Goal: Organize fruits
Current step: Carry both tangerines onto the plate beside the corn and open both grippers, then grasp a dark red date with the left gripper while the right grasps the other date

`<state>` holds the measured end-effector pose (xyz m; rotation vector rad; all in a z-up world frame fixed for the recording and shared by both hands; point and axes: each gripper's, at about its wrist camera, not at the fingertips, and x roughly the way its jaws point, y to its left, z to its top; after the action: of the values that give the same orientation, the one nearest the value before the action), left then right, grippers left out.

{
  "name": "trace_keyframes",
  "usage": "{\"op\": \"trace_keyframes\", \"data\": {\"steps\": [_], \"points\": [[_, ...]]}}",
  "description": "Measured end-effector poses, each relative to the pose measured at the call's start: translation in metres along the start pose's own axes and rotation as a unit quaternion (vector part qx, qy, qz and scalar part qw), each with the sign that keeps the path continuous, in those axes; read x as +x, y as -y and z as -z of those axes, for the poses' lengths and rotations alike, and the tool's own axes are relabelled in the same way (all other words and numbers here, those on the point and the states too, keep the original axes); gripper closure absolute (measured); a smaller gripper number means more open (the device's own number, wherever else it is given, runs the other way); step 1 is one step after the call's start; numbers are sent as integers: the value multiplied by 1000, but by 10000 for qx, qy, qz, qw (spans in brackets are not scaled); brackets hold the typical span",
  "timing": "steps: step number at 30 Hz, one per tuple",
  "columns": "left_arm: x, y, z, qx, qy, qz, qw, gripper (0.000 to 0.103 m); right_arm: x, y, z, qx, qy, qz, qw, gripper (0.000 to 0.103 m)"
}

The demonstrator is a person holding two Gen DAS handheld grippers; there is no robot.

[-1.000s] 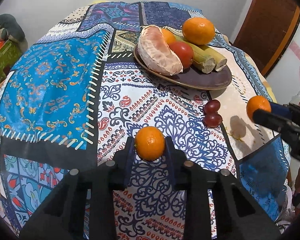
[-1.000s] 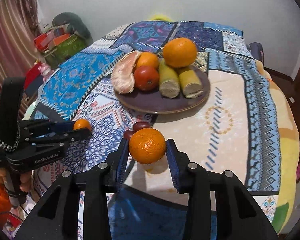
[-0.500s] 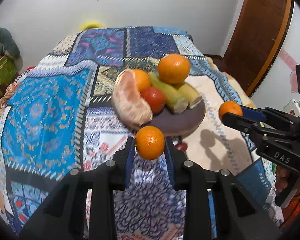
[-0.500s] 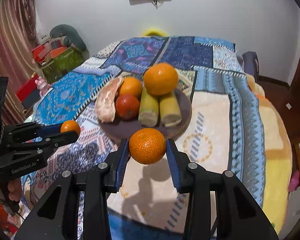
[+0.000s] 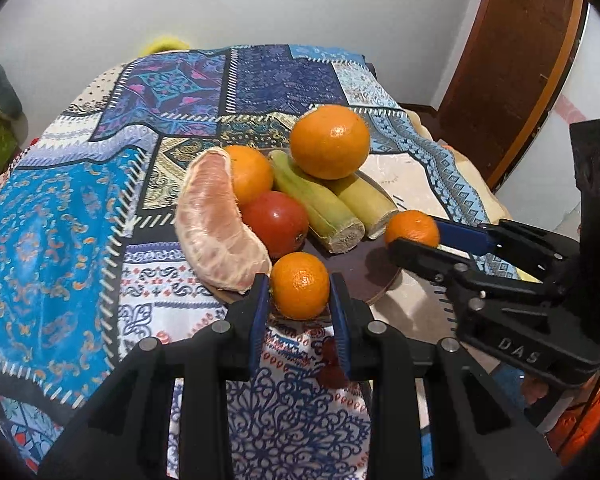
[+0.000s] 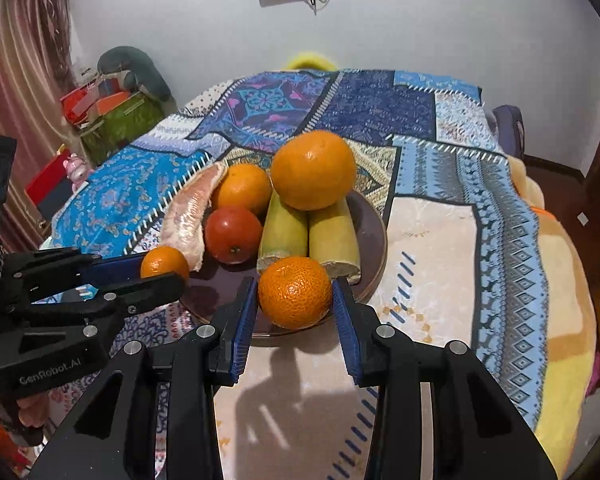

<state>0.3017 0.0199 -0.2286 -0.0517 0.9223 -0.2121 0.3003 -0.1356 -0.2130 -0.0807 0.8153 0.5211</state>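
Observation:
A dark round plate (image 5: pixel 373 276) (image 6: pixel 375 240) on the patterned cloth holds a pomelo wedge (image 5: pixel 216 224), a tomato (image 5: pixel 276 222), two cut green stalks (image 5: pixel 327 216), a small orange (image 5: pixel 250 172) and a large orange (image 5: pixel 329 142) on top. My left gripper (image 5: pixel 300 300) is shut on a mandarin (image 5: pixel 300 285) over the plate's near edge; it also shows in the right wrist view (image 6: pixel 164 263). My right gripper (image 6: pixel 296 312) is shut on a second mandarin (image 6: pixel 295 292) over the plate's front edge; that fruit also shows in the left wrist view (image 5: pixel 411 227).
Dark red fruit (image 5: pixel 331 364) lies on the cloth under my left gripper, mostly hidden. The cloth-covered table (image 6: pixel 479 260) drops off at the right. Boxes and bags (image 6: pixel 112 116) stand by the wall at the left. A wooden door (image 5: pixel 511 60) is at the right.
Both grippers have moved forward with their mandarins, from short of the plate to over its near edge. The plate of fruit has not moved.

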Motion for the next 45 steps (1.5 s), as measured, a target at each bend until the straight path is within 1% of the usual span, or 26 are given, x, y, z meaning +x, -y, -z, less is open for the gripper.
{"op": "trace_keyframes", "data": {"steps": [9, 18, 20, 22, 28, 32, 35, 37, 38, 41, 45], "points": [[15, 0, -3, 26, -70, 41, 10000, 73, 18, 6, 3, -7, -170, -66, 9998, 68], [20, -2, 0, -7, -157, 18, 9999, 73, 24, 6, 4, -18, -228, -57, 9997, 68], [19, -2, 0, -8, -159, 6, 9999, 72, 23, 6, 4, -8, -242, -45, 9997, 68], [14, -2, 1, -16, -108, -7, 9999, 68, 23, 6, 3, -19, -263, -27, 9996, 68], [-1, 1, 0, -5, 11, -65, 10000, 67, 10, 6, 1, -25, -190, -5, 9998, 67], [-13, 2, 1, -9, 58, -98, 9999, 66, -2, 5, 0, -43, -100, 22, 9999, 62], [-20, 4, 5, -23, 60, -135, 9999, 61, -13, 3, 2, -109, -41, 70, 9999, 61], [-24, 4, 10, -35, 41, -171, 9998, 55, -19, 2, 3, -124, -22, 77, 9999, 59], [-26, 5, 13, -39, 23, -187, 9998, 54, -21, 2, 4, -122, -8, 78, 9999, 57], [-29, 7, 22, -43, -54, -174, 9998, 53, -31, 3, 8, -111, 39, 94, 9999, 54], [-23, 14, 33, 1, -229, -167, 9996, 53, -38, 4, 16, -92, 6, 95, 9999, 54]]}}
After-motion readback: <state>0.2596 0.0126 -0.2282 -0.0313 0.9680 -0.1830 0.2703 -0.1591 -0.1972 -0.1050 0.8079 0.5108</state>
